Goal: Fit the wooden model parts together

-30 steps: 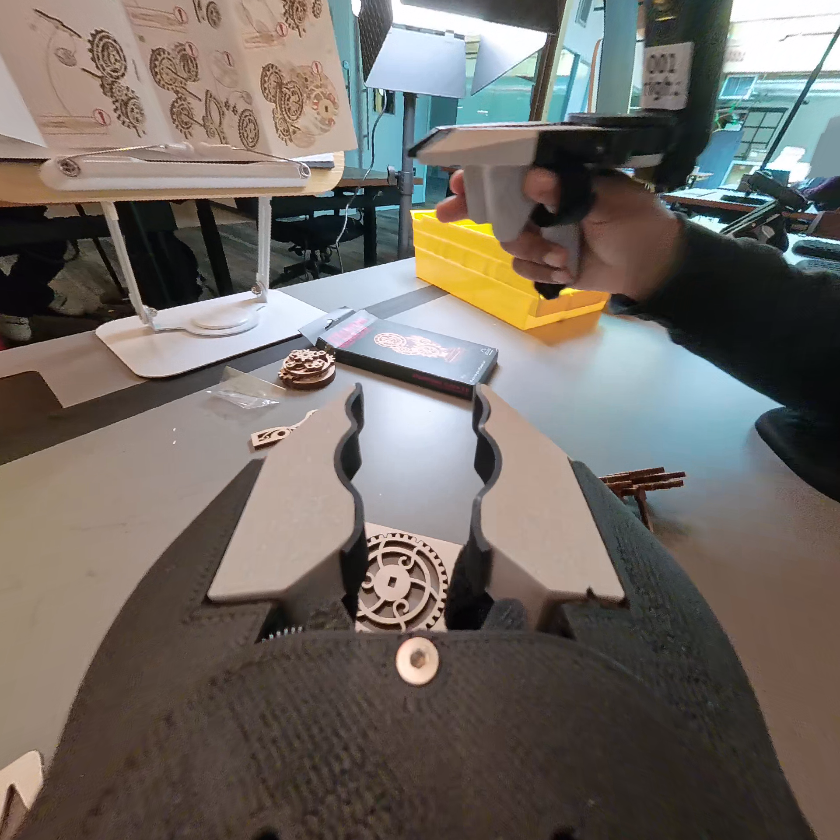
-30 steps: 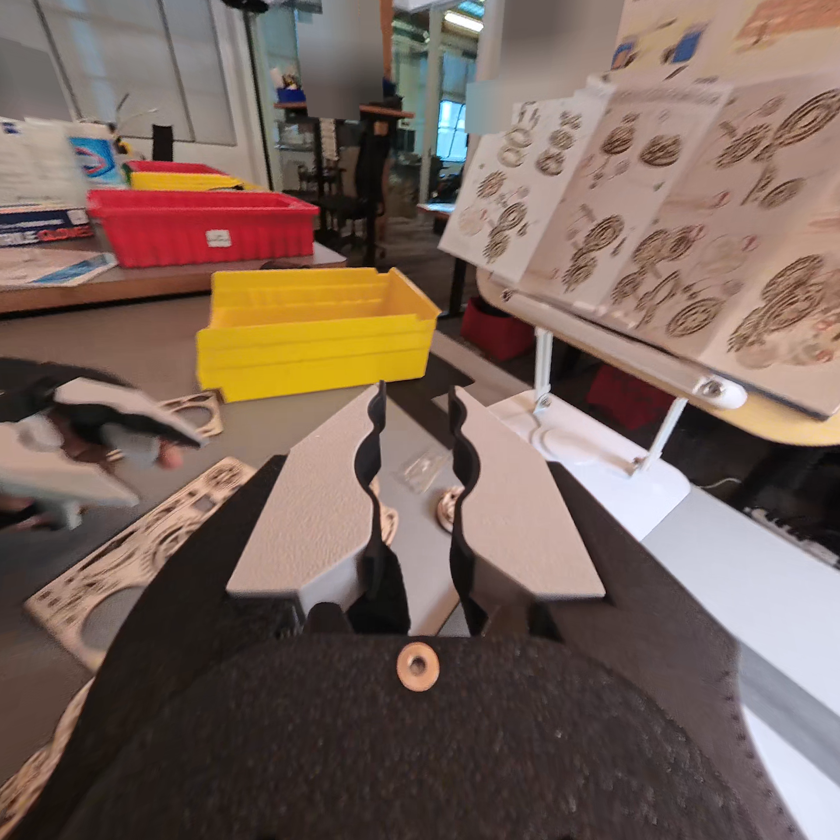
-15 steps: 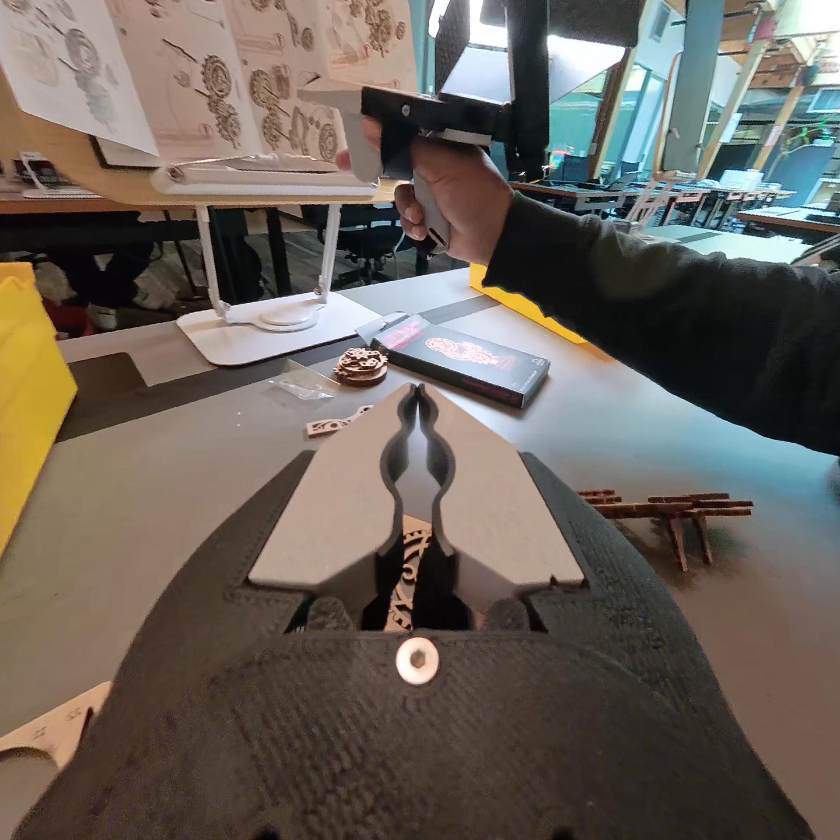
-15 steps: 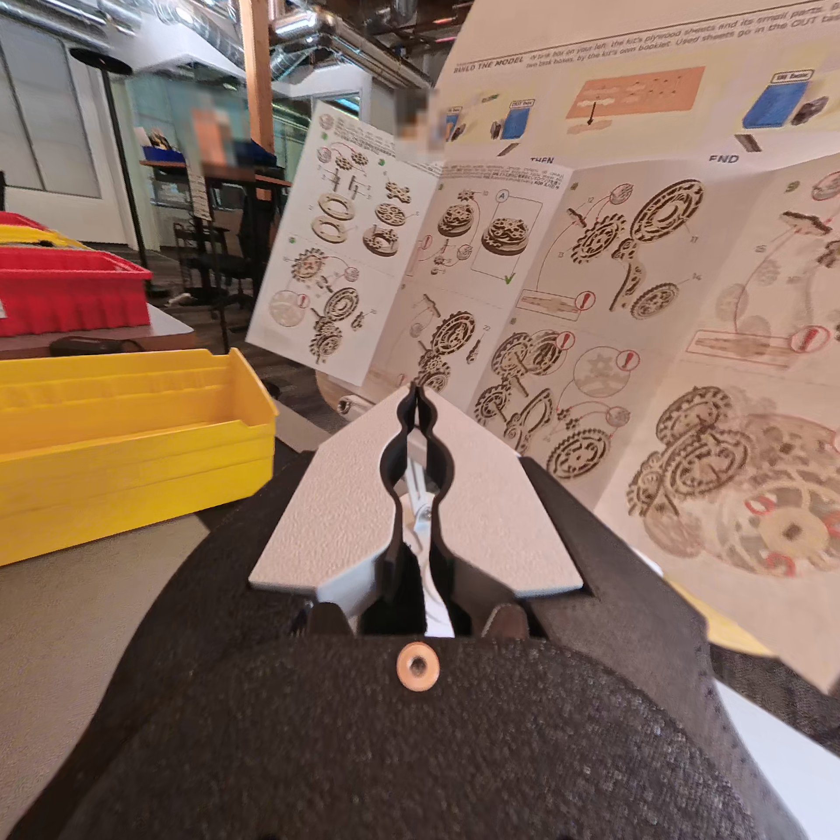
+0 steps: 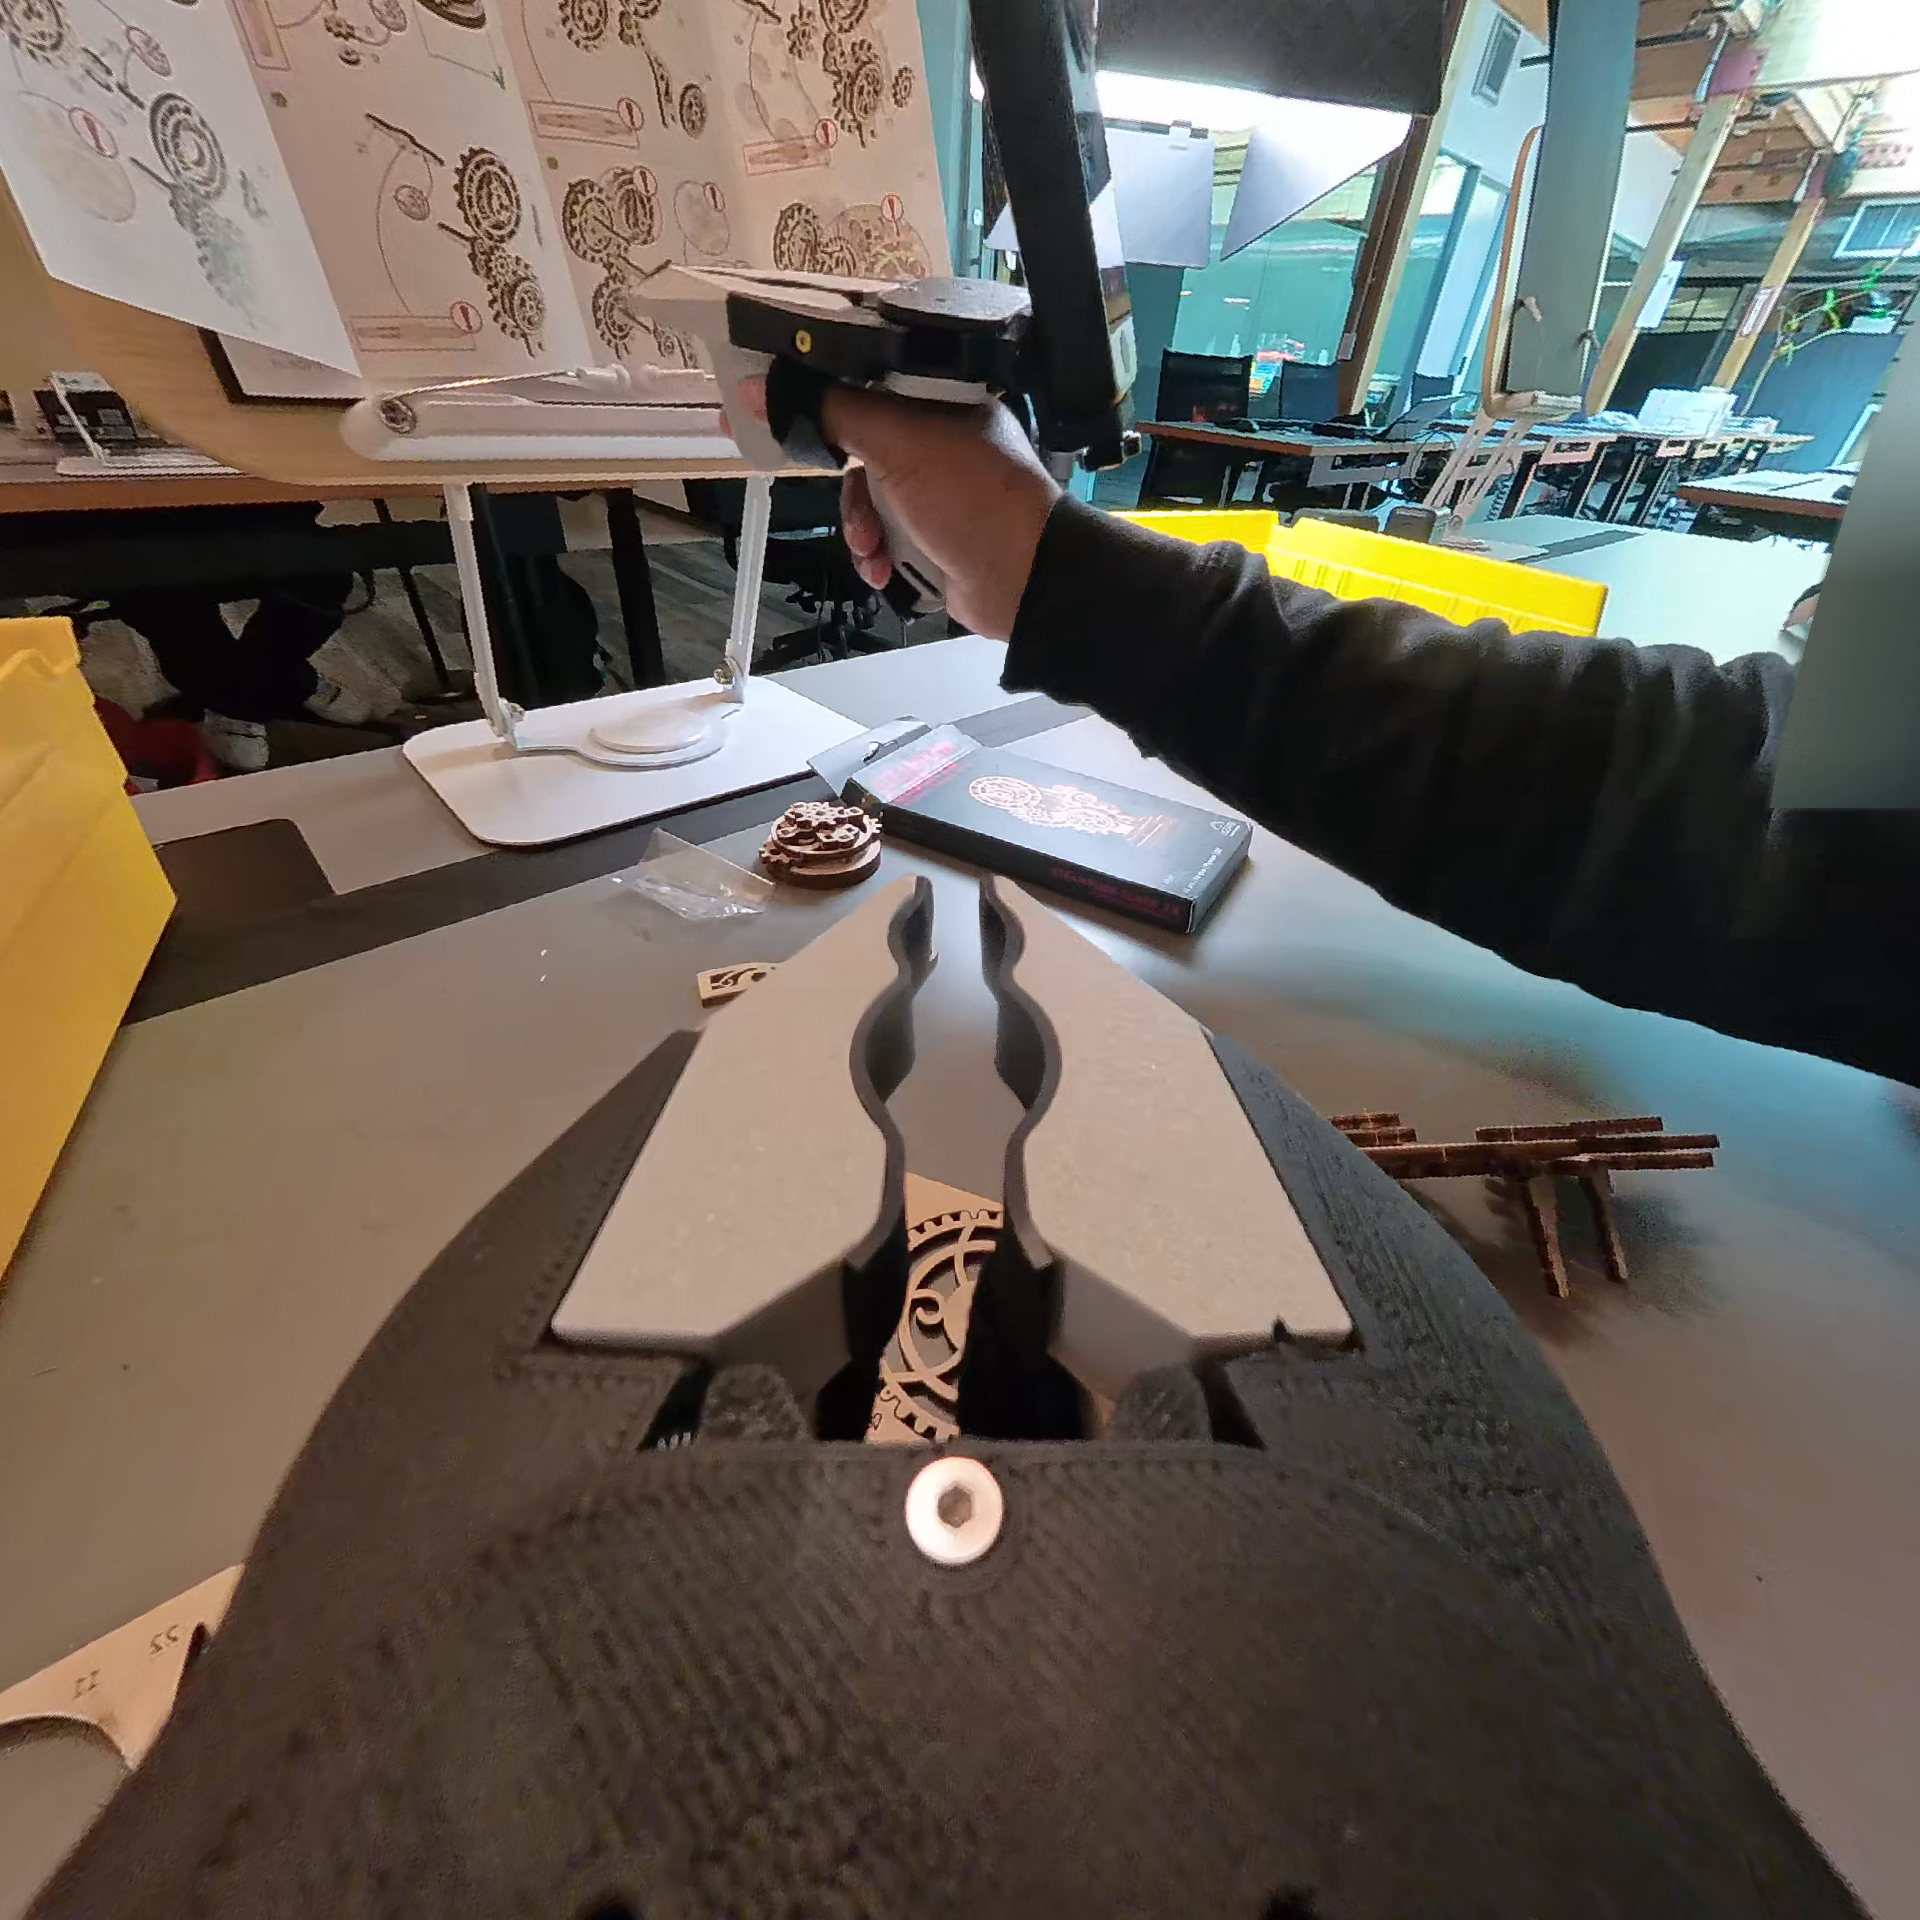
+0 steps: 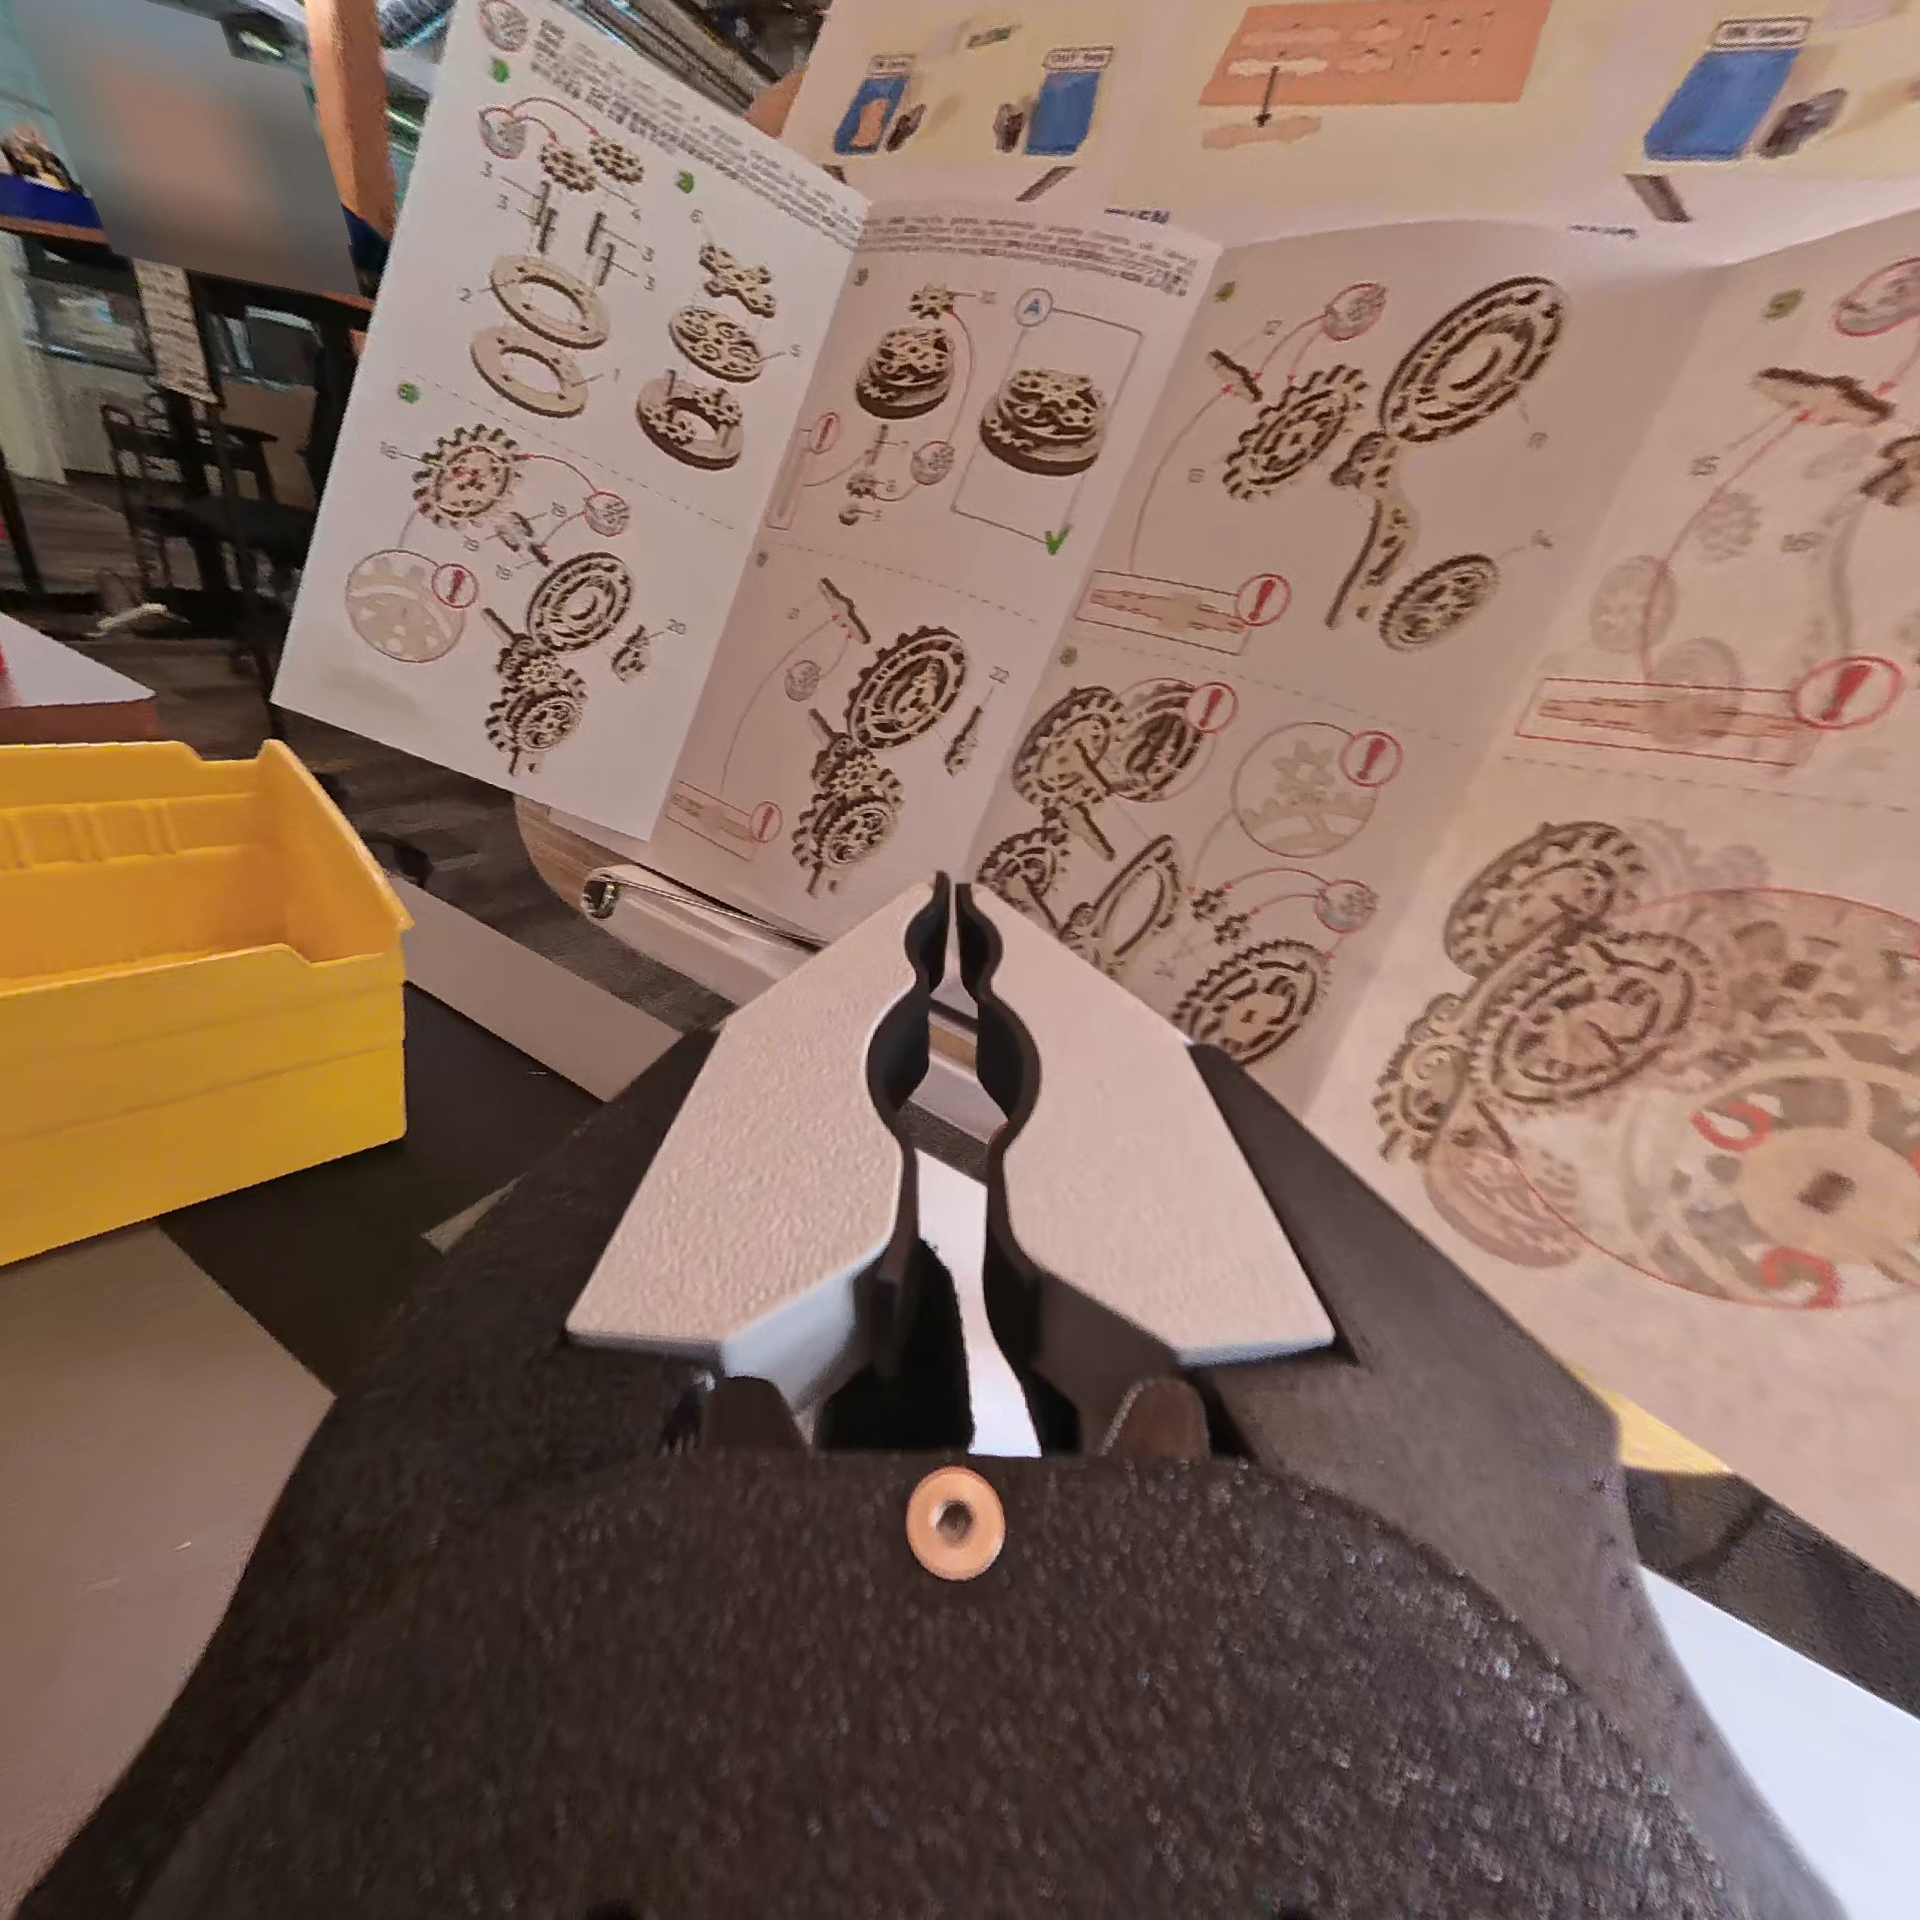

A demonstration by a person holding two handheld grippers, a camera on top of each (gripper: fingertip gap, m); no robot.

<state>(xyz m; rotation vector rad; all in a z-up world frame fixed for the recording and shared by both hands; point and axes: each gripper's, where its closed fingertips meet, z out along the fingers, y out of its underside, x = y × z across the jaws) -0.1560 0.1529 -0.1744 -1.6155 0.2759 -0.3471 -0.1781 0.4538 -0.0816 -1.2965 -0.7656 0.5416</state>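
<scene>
The left gripper (image 5: 956, 914) is held low over the grey table (image 5: 312, 1143), its fingers parted by a narrow gap with nothing between them. A pale wooden gear (image 5: 935, 1309) is seen lying flat on the table directly beneath those fingers, only a slice of it showing through the gap. Beyond the fingertips, a small round assembled gear model (image 5: 821, 844) is found resting on the table, just beside a black box (image 5: 1060, 836) and near a clear plastic bag (image 5: 691, 885). A small pale wooden piece (image 5: 732, 980) is tucked just left of the left finger. Dark wooden frame scraps (image 5: 1527, 1164) are spread to the right of the gripper. A cut-out plywood sheet (image 5: 114, 1694) is glimpsed at the lower left edge.

Up above the gear model, the right gripper (image 6: 953, 896) is raised to the instruction sheet (image 6: 1195, 520) on its white stand (image 5: 613, 758), the handle being held by a hand (image 5: 935, 499). Its fingertips are drawn almost together, nothing being gripped, and are pointed at the sheet's lower edge. A yellow bin (image 6: 187, 997) is seen to the left of the sheet.
</scene>
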